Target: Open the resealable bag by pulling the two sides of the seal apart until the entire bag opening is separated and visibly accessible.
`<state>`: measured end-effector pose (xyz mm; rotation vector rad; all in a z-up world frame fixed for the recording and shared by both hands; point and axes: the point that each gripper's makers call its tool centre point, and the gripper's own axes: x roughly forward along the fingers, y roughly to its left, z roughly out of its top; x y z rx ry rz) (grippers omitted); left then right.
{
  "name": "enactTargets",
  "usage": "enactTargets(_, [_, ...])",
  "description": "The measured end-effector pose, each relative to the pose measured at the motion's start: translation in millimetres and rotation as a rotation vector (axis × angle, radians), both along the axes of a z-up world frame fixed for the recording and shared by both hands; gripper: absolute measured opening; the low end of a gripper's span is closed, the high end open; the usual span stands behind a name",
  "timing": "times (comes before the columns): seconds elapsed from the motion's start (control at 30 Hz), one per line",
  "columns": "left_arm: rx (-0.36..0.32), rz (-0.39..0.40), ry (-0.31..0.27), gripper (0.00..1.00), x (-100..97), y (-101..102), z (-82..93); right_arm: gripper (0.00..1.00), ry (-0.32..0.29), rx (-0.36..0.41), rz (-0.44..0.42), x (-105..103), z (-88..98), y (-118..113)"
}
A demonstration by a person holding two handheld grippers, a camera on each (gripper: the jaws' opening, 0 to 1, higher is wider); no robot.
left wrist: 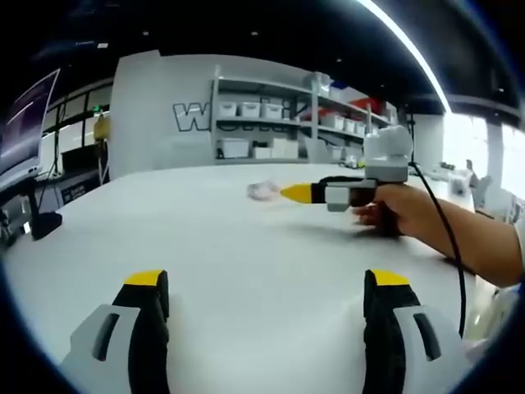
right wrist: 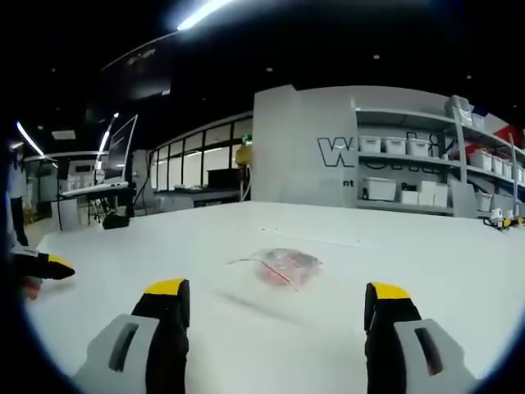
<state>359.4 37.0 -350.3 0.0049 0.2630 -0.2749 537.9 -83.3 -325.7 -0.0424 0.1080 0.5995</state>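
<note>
Bag: small clear resealable plastic bag with pinkish-red contents (right wrist: 283, 265) lies flat on the white table (right wrist: 246, 345), untouched; in the left gripper view it is a pale patch (left wrist: 263, 190) just beyond the right gripper's tips.
Seal: too small and blurred to tell its line or whether any part is parted.
Left gripper (left wrist: 267, 283): yellow-tipped black jaws spread wide, nothing between them, well short of the bag; its tip enters the right gripper view (right wrist: 51, 267), far to the side of the bag.
Right gripper (right wrist: 279, 295): jaws wide apart and empty, aimed at the bag, near but not touching; from the left gripper view (left wrist: 297, 193) the tips look close together, held by a person's hand (left wrist: 406, 209).
Step in hand: approach, judged; no side of the bag gripped yet.
Next move: likely each gripper must reach the bag's mouth, pinch one opposite lip, then pull apart.
</note>
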Motion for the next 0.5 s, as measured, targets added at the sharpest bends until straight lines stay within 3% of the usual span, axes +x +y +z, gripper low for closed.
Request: enactTargets(0.5, [-0.001, 0.005, -0.002, 0.99, 0.2, 1.0, 0.2, 0.90, -0.003, 0.000, -0.006, -3.9, 0.4, -1.1])
